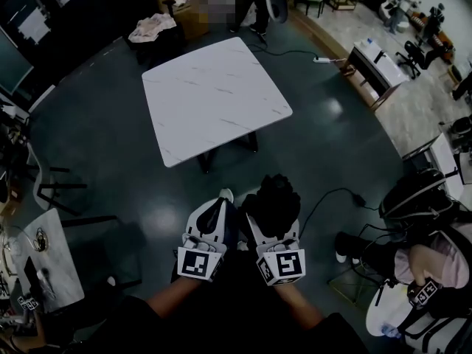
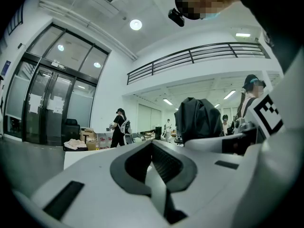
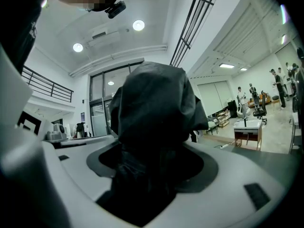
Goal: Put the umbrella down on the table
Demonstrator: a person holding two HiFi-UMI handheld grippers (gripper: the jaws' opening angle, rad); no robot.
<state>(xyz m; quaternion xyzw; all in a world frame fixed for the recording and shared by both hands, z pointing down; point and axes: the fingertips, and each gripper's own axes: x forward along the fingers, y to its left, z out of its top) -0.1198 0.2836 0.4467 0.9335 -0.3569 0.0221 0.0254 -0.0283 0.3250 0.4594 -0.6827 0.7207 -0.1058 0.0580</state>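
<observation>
Held low: the right tongs (image 1: 271, 223) are clamping the black folded fabric umbrella (image 3: 152, 108) near the base of its bundle. Its bulk is standing up above the jaws, probably so the loose cloth is not flopping. The left tongs (image 2: 156, 172) are sitting pressed together and empty just beside, lending no support. The white marble-topped square counter (image 1: 214, 94) is lying well ahead. The umbrella is hanging over the dark floor (image 1: 110, 139), not yet set down.

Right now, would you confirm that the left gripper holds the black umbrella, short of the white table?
Not quite: the right gripper holds the black umbrella, as the right gripper view shows; the left gripper is shut, empty. It is short of the white table.
</observation>
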